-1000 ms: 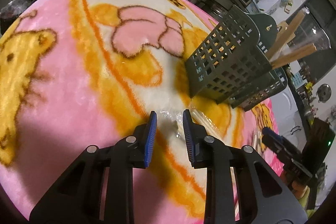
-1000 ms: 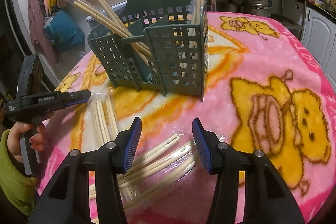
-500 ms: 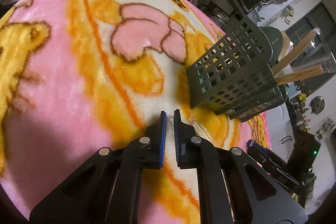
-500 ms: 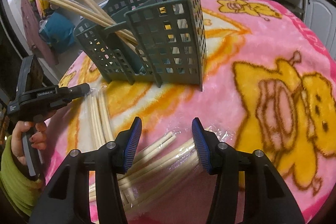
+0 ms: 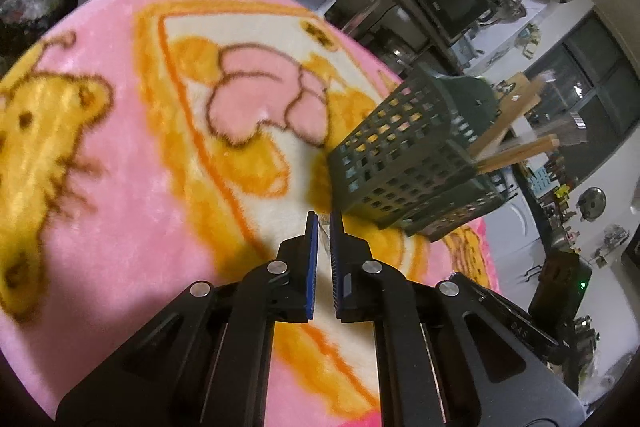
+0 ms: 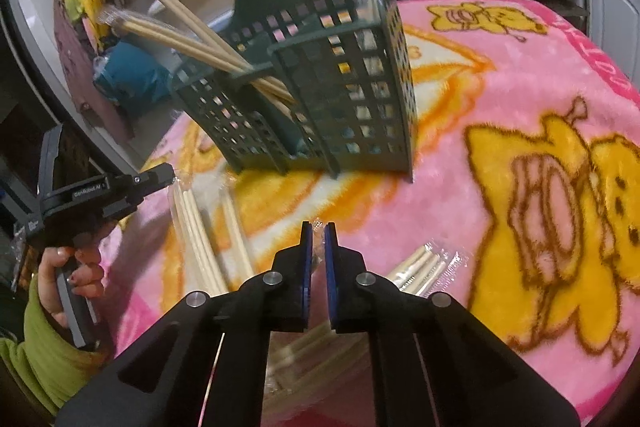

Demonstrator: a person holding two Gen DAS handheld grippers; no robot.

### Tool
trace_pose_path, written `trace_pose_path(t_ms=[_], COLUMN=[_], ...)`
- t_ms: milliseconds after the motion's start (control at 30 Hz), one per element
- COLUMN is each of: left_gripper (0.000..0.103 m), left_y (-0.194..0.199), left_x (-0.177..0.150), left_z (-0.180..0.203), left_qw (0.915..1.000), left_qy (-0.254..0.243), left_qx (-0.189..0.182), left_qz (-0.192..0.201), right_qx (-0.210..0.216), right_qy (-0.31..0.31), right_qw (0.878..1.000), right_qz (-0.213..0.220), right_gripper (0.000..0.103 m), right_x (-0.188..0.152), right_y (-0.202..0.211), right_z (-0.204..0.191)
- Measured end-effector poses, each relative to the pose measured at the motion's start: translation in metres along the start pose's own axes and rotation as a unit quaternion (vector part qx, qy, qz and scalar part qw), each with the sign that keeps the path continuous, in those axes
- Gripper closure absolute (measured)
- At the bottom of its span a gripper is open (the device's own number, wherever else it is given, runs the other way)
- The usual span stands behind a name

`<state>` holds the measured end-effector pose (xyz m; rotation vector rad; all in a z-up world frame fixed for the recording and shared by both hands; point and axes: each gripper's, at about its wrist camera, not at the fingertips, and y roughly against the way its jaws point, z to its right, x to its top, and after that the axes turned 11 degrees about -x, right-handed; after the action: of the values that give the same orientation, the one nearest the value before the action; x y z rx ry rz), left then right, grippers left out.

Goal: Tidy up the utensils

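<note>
Pink blanket (image 6: 480,75); chopsticks (image 6: 188,35) in green caddy (image 6: 340,99).

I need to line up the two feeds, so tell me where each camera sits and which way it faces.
Left wrist: sits on the left gripper, looks along its fingers over the pink blanket at the green basket.
Right wrist: sits on the right gripper, looks across wrapped chopsticks at the basket; the left hand shows at its left.
Shared: basket and blanket.

left gripper (image 5: 324,223): jaws nearly closed, narrow gap
right gripper (image 6: 319,229): jaws nearly closed
left hand (image 6: 66,269): wrapped around the handle
</note>
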<state>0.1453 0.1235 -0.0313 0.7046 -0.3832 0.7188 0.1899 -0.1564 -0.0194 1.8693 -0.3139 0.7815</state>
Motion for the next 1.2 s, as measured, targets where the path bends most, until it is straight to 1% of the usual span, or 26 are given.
trace_pose_path(t_ms=[133, 367, 567, 733, 900, 1100, 1200], left_gripper=[0.099, 0.099, 0.099, 0.1, 0.101, 0.102, 0.102], left_y=[0.015, 0.033, 0.047, 0.054, 0.055, 0.049, 0.045], left_x=[0.0, 0.003, 0.008, 0.011, 0.014, 0.016, 0.017], left_z=[0.01, 0.023, 0.053, 0.087, 0.12, 0.151, 0.165], left_qw=[0.9998, 0.999, 0.9966, 0.9926, 0.9874, 0.9815, 0.9788], left_qy=[-0.011, -0.024, -0.057, -0.093, -0.127, -0.159, -0.171], left_qx=[-0.01, -0.016, -0.033, -0.052, -0.073, -0.092, -0.101], left_qz=[0.016, 0.033, 0.05, 0.059, 0.06, 0.055, 0.052], right_qx=[0.009, 0.019, 0.035, 0.043, 0.044, 0.03, 0.016], right_qy=[0.001, 0.009, 0.016, 0.023, 0.025, 0.029, 0.031], right_qw=[1.0, 0.999, 0.996, 0.992, 0.986, 0.979, 0.975], right_qz=[0.017, 0.046, 0.085, 0.12, 0.157, 0.199, 0.221], right_gripper=[0.097, 0.098, 0.098, 0.098, 0.098, 0.099, 0.099], right_x=[0.004, 0.013, 0.026, 0.037, 0.046, 0.051, 0.052], right_y=[0.012, 0.032, 0.06, 0.086, 0.11, 0.133, 0.144], right_z=[-0.006, -0.018, -0.027, -0.034, -0.034, -0.034, -0.033])
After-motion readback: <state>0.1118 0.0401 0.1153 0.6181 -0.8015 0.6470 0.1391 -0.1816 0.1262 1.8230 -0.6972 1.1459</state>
